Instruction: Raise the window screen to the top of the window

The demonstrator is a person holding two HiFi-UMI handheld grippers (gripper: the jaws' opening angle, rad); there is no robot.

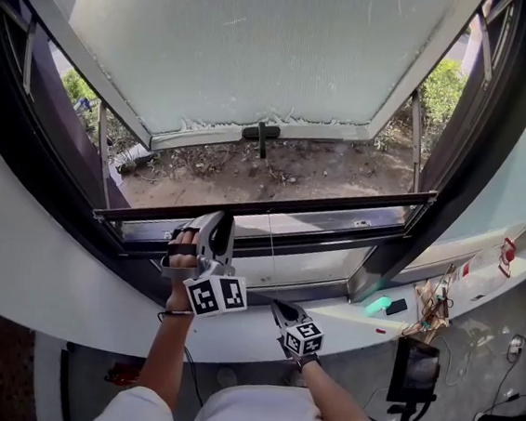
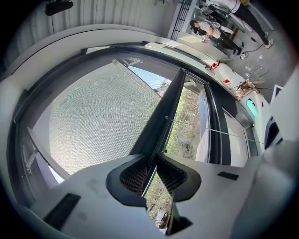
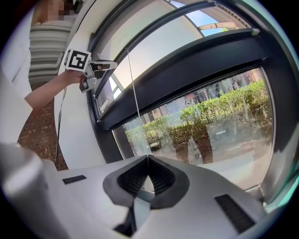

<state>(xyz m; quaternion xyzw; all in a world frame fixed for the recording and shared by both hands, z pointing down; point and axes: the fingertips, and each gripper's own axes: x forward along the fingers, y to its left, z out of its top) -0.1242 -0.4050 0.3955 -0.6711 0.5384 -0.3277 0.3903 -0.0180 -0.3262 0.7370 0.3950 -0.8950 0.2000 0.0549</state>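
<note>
Screen bar (image 2: 161, 119) in left claw (image 2: 152, 158); cord (image 3: 135, 102) in right claw (image 3: 147, 157)

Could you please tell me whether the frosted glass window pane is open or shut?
Open: the frosted glass window pane is swung outward, with bare ground visible beneath its lower edge.

Teal object (image 1: 378, 306) on white sill (image 1: 338, 317)

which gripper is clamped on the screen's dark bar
The left gripper, pads pressed on the dark bar; the right gripper is pinched shut on a thin cord instead.
</note>
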